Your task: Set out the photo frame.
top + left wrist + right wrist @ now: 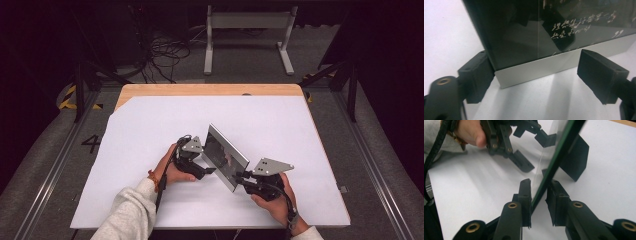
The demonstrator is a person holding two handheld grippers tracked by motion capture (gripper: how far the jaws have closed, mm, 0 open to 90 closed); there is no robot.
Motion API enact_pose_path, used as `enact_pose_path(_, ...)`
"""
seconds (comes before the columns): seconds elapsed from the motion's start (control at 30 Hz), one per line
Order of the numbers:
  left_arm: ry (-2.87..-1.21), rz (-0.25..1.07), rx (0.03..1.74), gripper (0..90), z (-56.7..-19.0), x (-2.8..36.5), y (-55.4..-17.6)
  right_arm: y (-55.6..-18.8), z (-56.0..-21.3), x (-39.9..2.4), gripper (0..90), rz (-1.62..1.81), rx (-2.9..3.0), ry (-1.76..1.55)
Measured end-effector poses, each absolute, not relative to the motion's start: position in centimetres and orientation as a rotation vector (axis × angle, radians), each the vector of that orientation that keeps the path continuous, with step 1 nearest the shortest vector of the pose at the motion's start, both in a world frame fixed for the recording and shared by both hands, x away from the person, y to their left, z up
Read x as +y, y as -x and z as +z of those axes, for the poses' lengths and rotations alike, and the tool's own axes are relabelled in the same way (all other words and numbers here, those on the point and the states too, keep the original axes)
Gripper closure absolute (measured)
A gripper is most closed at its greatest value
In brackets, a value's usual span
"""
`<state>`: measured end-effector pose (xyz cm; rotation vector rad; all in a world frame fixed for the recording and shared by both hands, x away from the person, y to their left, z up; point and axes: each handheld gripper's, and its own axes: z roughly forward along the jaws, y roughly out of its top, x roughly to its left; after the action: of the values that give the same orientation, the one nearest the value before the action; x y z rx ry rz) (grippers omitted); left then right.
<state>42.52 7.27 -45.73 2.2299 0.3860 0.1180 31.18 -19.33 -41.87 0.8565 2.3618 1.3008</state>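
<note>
A dark glass photo frame (226, 155) with a silver rim stands upright and slanted on the white table sheet (150, 125). In the left gripper view its glossy face (529, 35) carries pale handwritten script above the silver bottom strip. My left gripper (208, 170) is open, one jaw on each side of the frame's lower left corner, neither pressing on it. My right gripper (539, 188) is shut on the frame's thin near edge (556, 157), one jaw on each face. The frame's black back stand (575, 157) rests on the sheet. The left gripper (536, 150) faces the glass from the other side.
The wooden tabletop (210, 90) peeks out along the sheet's far edge. Beyond the table lie tangled cables (167, 52) and a grey metal floor stand (248, 35). A person's sleeved left forearm (131, 212) enters from the bottom.
</note>
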Motion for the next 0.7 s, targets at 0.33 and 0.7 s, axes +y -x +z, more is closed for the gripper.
enact_pose_path(0.33,-2.271,0.117,0.373,25.2,-45.3,7.9,-41.8,-30.5,-41.9,-20.2,81.0,1.303,2.338,-0.882)
enact_pose_path(0.7,-2.334,0.126,0.338,33.6,-44.8,8.8,-40.2,-30.7,-42.2,-20.8,77.2,1.274,2.313,-0.914)
